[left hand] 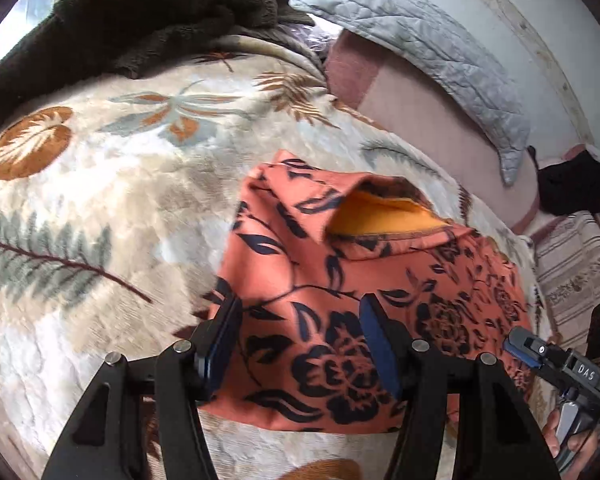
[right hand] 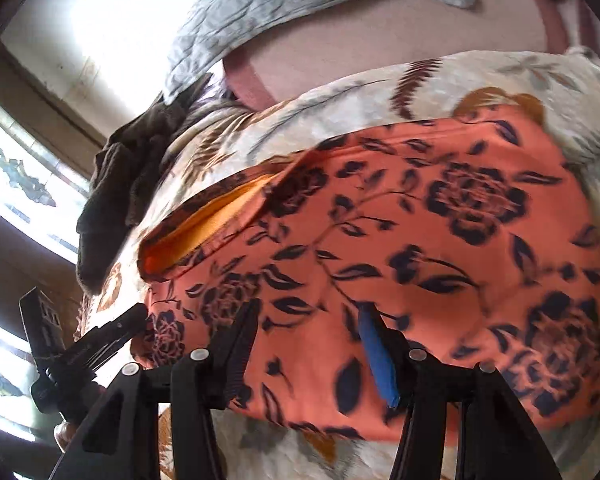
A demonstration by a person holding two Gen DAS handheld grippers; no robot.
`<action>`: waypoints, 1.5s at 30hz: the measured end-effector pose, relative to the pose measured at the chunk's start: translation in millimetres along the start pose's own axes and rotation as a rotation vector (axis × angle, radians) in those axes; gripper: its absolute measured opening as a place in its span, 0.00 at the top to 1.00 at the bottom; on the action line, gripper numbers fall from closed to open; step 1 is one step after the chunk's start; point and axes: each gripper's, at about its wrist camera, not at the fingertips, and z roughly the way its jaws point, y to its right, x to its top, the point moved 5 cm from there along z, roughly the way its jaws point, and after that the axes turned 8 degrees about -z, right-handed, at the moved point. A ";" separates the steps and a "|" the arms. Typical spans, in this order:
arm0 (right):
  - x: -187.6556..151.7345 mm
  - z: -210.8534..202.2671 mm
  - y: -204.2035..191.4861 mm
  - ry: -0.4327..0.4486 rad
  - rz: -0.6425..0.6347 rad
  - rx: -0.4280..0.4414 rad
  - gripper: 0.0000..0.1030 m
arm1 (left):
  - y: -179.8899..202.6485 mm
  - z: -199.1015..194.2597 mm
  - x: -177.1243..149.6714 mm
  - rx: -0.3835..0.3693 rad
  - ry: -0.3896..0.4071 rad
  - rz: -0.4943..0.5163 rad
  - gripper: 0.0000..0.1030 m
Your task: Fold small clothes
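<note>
An orange garment with a dark floral print (left hand: 352,280) lies on a cream leaf-patterned blanket (left hand: 100,184). A flap is turned up at its far side and shows a yellow-orange lining (left hand: 380,216). My left gripper (left hand: 300,328) is open, its fingers spread over the garment's near edge, holding nothing. My right gripper (right hand: 308,332) is open above the same garment (right hand: 420,232), its blue pad (right hand: 380,356) visible. The right gripper also shows at the right edge of the left wrist view (left hand: 520,346). The left gripper shows at the left of the right wrist view (right hand: 136,316).
A dark brown fleece (left hand: 132,20) is heaped at the blanket's far left. A grey quilted pillow (left hand: 432,52) lies on a pink sheet (left hand: 420,120) at the far right. A black item (left hand: 576,184) and a striped cloth (left hand: 576,272) lie at the right edge.
</note>
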 end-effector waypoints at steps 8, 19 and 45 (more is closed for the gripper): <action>75.8 129.2 -70.4 -0.081 -0.280 -0.110 0.47 | -22.3 6.5 10.2 -0.029 -0.048 -0.084 0.40; 64.7 32.9 -5.6 0.179 -0.004 0.012 0.47 | 0.0 3.3 9.5 -0.045 -0.017 -0.031 0.40; -89.9 -111.3 141.4 0.265 0.486 0.073 0.44 | -33.7 -39.1 -75.5 0.086 -0.090 -0.054 0.36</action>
